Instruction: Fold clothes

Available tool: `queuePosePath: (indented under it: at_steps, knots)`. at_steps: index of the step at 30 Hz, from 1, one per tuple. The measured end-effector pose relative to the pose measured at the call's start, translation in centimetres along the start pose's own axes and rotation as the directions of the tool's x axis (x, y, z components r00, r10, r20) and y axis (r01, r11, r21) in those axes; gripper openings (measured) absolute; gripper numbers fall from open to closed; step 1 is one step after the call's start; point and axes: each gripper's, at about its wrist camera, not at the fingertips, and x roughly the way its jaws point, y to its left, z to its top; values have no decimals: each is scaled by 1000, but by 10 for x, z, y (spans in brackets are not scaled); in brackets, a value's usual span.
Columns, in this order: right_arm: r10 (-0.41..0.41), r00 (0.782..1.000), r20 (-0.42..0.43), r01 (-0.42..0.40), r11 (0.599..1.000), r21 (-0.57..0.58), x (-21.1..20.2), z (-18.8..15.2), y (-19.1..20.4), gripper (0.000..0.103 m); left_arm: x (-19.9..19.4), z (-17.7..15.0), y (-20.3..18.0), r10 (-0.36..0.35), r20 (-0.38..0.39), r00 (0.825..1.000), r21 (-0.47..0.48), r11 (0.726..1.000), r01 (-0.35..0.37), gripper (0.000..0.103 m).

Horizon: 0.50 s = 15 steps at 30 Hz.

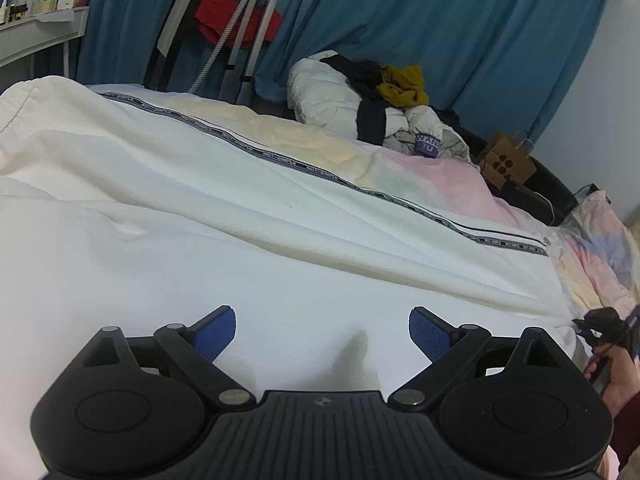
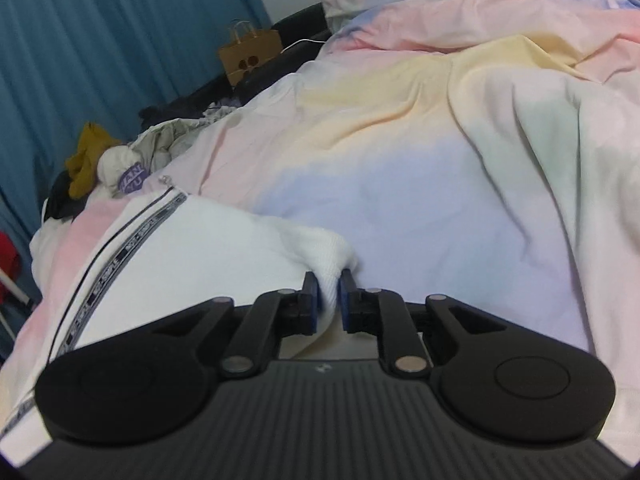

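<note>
The white garment (image 1: pixel 280 240) lies spread over the pastel bed cover (image 2: pixel 400 160). At lower centre, the right gripper (image 2: pixel 328 284) pinches its ribbed corner firmly. The left gripper (image 1: pixel 322 332) hovers wide open, empty; it should clamp the near edge before both lift together.

Pastel tie-dye duvet cover (image 2: pixel 400 152) in pink, yellow and pale blue, rumpled across the bed. Teal pleated curtains (image 1: pixel 440 32) along the back wall. Brown paper carrier bag (image 1: pixel 506 162) with dark dots, standing beside the bed's far edge. Heap of laundry (image 1: pixel 360 100) at the far side: white puffy jacket, black strap, mustard-yellow cloth on top. Red fabric (image 1: pixel 236 20) draped behind a white-and-black stand (image 1: pixel 256 28). White shelf (image 1: pixel 40 36) at far left, carrying small bottles and boxes.
</note>
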Motion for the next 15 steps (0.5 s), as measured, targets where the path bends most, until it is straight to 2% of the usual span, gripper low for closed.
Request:
queuePosePath:
  at_steps: [9,15]
  knots:
    - [59,998,-37,-56,996,74,-75,0,-2,15,-19,2,5,0,15,1000,-12,1000,0,95]
    - [18,998,-53,-12,994,113,-120,-7,-17,15,-40,-3,6,-12,38,999,-9,1000,13,95]
